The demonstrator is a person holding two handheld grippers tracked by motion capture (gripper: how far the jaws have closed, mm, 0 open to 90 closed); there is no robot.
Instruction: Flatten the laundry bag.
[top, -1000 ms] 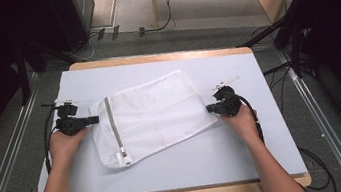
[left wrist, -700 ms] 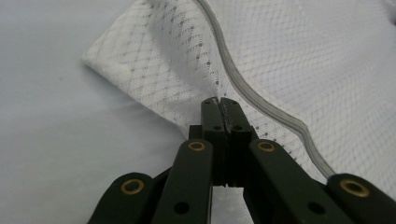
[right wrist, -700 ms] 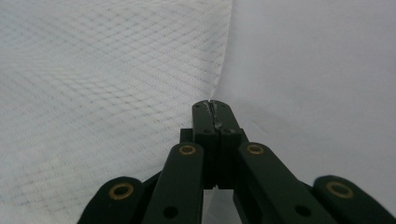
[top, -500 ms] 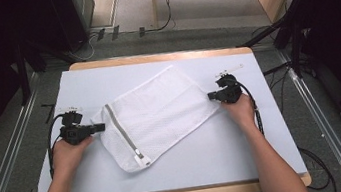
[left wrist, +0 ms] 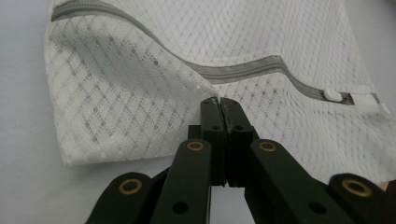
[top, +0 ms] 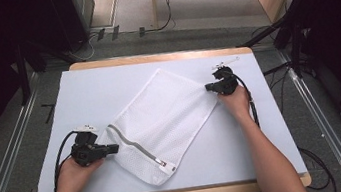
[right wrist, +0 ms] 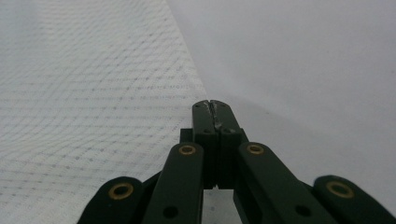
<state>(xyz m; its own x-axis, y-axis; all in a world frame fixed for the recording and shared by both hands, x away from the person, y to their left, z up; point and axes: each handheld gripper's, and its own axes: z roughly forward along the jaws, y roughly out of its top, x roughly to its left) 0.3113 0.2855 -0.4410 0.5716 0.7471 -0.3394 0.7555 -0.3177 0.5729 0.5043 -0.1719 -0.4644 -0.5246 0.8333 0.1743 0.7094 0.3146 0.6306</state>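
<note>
Mesh bag (top: 162, 122) stretched diagonally between both tongs.
Left tongs (top: 114, 148) pinch its lower-left zipper (top: 138, 148) end; right tongs (top: 209, 88) pinch the upper-right corner on the counter (top: 106, 85).

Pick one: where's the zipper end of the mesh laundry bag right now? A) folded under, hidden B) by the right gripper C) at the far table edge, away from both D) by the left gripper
D. The grey zipper runs along the end of the mesh laundry bag next to the left gripper, whose jaws are shut on that end; the right gripper pinches the plain opposite end.
</note>
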